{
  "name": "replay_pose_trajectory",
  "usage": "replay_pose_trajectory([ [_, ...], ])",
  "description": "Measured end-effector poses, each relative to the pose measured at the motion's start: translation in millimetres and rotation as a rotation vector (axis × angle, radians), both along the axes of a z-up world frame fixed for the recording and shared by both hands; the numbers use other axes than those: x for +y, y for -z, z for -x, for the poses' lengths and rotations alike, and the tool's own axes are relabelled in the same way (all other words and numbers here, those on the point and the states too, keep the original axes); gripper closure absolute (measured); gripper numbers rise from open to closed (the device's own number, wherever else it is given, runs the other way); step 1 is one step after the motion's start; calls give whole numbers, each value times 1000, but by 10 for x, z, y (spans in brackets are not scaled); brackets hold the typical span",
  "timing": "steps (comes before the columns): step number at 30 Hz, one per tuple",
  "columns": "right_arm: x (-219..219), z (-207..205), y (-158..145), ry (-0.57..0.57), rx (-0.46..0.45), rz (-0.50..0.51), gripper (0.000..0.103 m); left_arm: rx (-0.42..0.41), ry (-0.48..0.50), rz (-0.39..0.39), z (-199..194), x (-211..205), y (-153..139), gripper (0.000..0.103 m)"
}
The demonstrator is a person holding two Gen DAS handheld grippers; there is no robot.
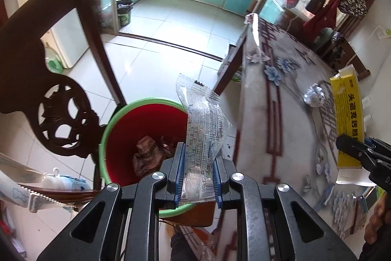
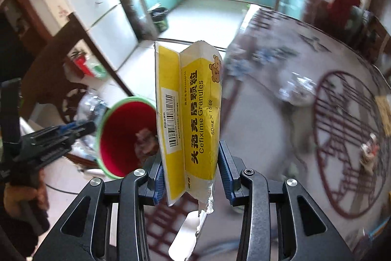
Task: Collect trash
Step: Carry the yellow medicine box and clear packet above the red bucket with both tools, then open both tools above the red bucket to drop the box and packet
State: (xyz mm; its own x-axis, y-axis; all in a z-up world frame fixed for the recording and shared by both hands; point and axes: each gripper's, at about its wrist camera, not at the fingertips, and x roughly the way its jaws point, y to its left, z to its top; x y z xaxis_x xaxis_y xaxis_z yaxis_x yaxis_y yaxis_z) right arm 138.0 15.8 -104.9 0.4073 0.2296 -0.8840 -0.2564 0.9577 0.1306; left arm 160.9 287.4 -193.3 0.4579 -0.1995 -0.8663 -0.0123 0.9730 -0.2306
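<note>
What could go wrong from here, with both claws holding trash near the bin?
1. The clear wrapper in the left claw hangs over the red bin's rim beside the table; released now, it might drop outside.
2. The yellow medicine box in the right claw is crushed and torn, so it might slip.

Left gripper (image 1: 198,177) is clamped tight and angled steeply down. Right gripper (image 2: 191,175) tilts down too, jaws closed partway, gripping.
</note>
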Motion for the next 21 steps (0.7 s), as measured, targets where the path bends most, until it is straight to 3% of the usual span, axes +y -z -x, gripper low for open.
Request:
replay_pose_trajectory([
  [12, 837, -181, 409, -172, 128, -60, 64, 42, -107, -24, 20, 596, 193, 86],
  [15, 983, -220, 517, -208, 153, -72, 56, 48, -117, -34, -2, 659, 230, 85],
  [16, 1015, -230, 530, -216, 157, -86, 47, 48, -120, -34, -17, 674, 244, 84],
  [17, 1046, -252, 550, -215, 154, -92, 33, 52, -120, -34, -30, 685, 257, 81],
  [19, 1066, -293, 539, -194, 129, -83, 23, 68, -141, -47, -70, 700, 281, 52],
  [21, 1002, -300, 476, -171, 110, -102, 23, 50, -161, -53, -70, 708, 255, 39],
])
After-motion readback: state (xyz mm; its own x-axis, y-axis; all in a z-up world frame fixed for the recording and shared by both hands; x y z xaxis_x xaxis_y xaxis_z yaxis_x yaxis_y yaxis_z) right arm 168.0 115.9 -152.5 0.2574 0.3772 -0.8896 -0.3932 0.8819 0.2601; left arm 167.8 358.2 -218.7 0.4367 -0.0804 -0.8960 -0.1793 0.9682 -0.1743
